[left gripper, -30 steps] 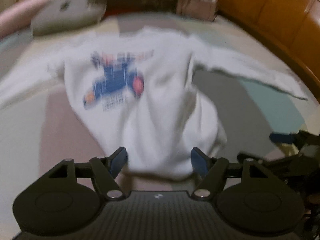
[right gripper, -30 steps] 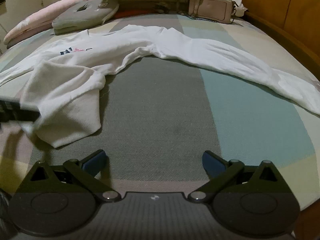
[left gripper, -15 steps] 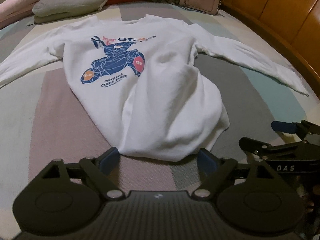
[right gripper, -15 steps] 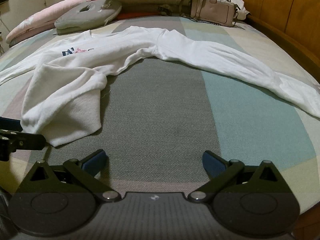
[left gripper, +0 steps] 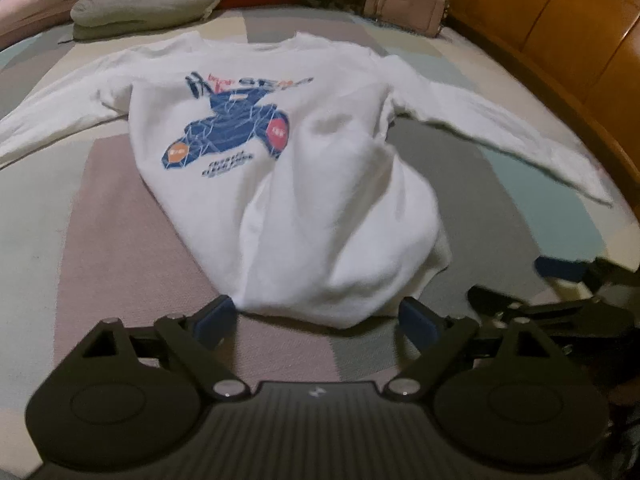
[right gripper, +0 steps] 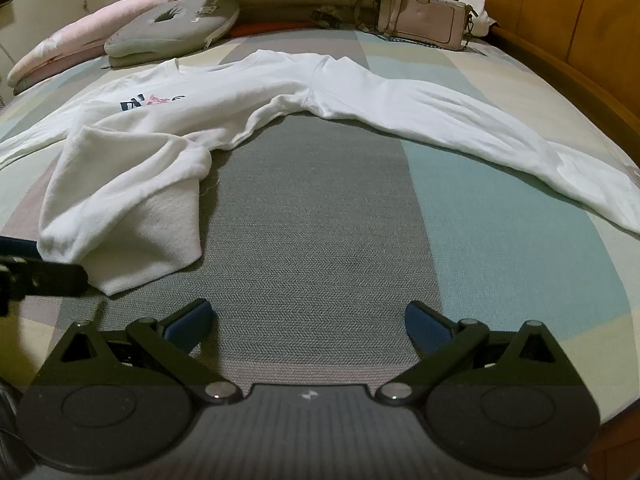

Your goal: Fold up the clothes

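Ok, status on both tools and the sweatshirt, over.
Left tool opening, hem just ahead, nothing gripped. Right tool open over bare bedspread. White sweatshirt face up, sleeves spread, hem bunched. Handbag and grey cushion beyond collar, clear.

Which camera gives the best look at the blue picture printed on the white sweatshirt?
The left wrist view: the blue print on the sweatshirt faces it whole, though slightly blurred. The right wrist view catches only a few letters of it, side-on.
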A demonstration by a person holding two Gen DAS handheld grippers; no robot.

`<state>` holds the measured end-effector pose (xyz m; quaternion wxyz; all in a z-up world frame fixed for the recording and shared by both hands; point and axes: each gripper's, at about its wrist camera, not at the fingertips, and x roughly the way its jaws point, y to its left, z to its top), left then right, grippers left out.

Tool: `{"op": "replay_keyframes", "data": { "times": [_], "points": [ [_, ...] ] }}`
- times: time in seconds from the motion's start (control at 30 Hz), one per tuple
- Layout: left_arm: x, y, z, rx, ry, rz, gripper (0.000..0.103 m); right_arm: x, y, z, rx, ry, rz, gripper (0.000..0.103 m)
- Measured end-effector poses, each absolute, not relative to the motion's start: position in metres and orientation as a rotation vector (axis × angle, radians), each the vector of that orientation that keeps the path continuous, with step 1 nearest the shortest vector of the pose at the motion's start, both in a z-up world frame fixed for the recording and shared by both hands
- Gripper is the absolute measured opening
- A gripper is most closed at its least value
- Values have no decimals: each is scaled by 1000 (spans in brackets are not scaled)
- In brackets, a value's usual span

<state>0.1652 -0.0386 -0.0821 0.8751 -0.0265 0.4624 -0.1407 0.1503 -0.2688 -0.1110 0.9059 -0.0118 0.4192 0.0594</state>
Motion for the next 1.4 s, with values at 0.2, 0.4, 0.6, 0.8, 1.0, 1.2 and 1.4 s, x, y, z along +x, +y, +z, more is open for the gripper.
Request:
{"op": "replay_keyframes", "data": {
  "times": [0.2,0.4,0.6,0.8,1.0,1.2,1.4],
  "points": [
    [162,-38,-68,-49,921,-275,89,151,-269,-111,-24,869,122,103],
    [161,-37,-52,-55,836,-253,89,151,-268,-111,-24,867,121,103],
    [166,-44,-43,-60,785,-293,89,150,-269,-112,-23,867,122,103],
    [187,-46,-83,-141,956,-272,89,151,-269,-111,-23,867,122,103],
    [185,-49,-89,-125,961,-272,90,151,-269,-111,-23,867,122,103],
    [184,-49,-90,-117,958,-278,92,151,-269,-111,-23,869,118,103],
    [184,-51,-89,-105,951,-274,93,152,-268,-111,-23,872,116,103]
  ]
}}
